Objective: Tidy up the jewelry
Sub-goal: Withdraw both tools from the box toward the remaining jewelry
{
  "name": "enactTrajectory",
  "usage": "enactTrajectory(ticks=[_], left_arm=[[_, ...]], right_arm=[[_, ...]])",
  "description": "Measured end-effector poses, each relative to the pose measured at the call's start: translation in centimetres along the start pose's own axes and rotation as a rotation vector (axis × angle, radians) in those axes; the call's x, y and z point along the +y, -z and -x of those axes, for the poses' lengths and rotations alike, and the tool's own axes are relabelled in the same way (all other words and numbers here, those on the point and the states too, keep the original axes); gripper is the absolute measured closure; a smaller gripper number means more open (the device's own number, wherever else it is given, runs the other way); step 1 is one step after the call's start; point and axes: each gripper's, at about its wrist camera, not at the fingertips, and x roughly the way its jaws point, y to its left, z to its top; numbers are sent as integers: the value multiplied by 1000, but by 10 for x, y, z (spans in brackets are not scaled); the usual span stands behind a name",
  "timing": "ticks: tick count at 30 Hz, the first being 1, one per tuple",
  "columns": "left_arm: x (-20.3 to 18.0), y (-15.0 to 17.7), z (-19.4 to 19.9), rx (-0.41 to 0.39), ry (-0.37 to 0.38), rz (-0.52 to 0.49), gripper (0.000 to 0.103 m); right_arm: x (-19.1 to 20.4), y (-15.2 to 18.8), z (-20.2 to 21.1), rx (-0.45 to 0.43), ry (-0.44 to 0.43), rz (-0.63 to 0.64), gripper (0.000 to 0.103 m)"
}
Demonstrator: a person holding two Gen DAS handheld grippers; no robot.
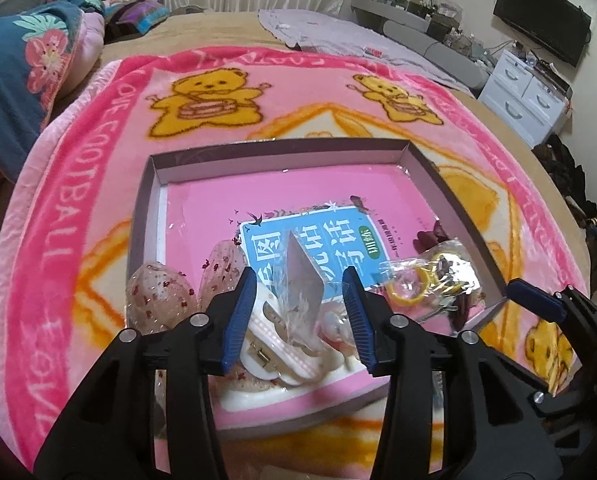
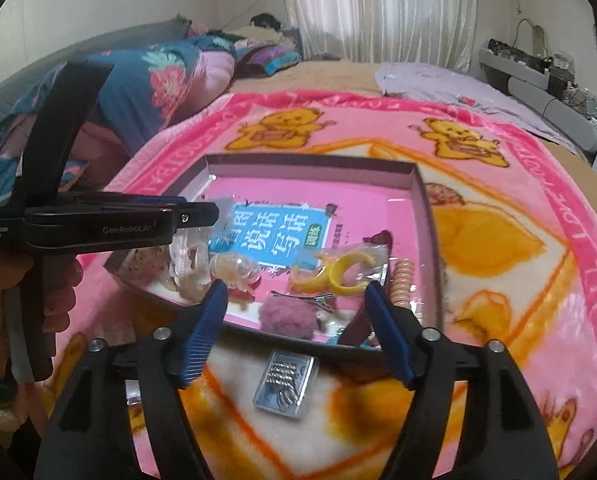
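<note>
A shallow grey-walled box with a pink floor lies on the bear blanket; it also shows in the right wrist view. My left gripper is open above its near left corner, with a clear plastic packet standing between the fingers, not visibly clamped. White hair clips and glittery covers lie below. Bagged yellow rings sit at the right. My right gripper is open and empty over the box's near edge, above a pink pompom and a small clear case of hairpins on the blanket.
A pink coil hair tie, a metal clip and yellow rings lie in the box. A blue booklet covers the floor. Pillows lie at the far left, a white drawer unit at the right.
</note>
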Motion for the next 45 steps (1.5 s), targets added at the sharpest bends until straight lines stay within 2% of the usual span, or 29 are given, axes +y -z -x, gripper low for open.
enactTrajectory(ticks=[4,9,12,14,17,22,34,45], left_arm=[[-3,4,22,-39,-10,11,52],[-5,7,49,-92,-23,23,38],[-7,11,66,-123,-32,25,29],[-8,14,79,-143,-42,26,27],[-8,22,94,-167,-47,35,18],[-5,44,108,-167,-51,56,13],[9,95,109,-93,-96,102,13],[14,128,97,-9,-81,129,13]], right_arm=[[-1,0,22,-49,36,29,25],[0,1,45,-100,50,51,24],[1,3,58,-129,51,56,15],[2,5,67,-148,49,62,14],[4,9,74,-158,49,70,14],[6,16,82,-162,39,65,13],[13,32,86,-134,36,77,13],[17,48,68,-43,35,74,13]])
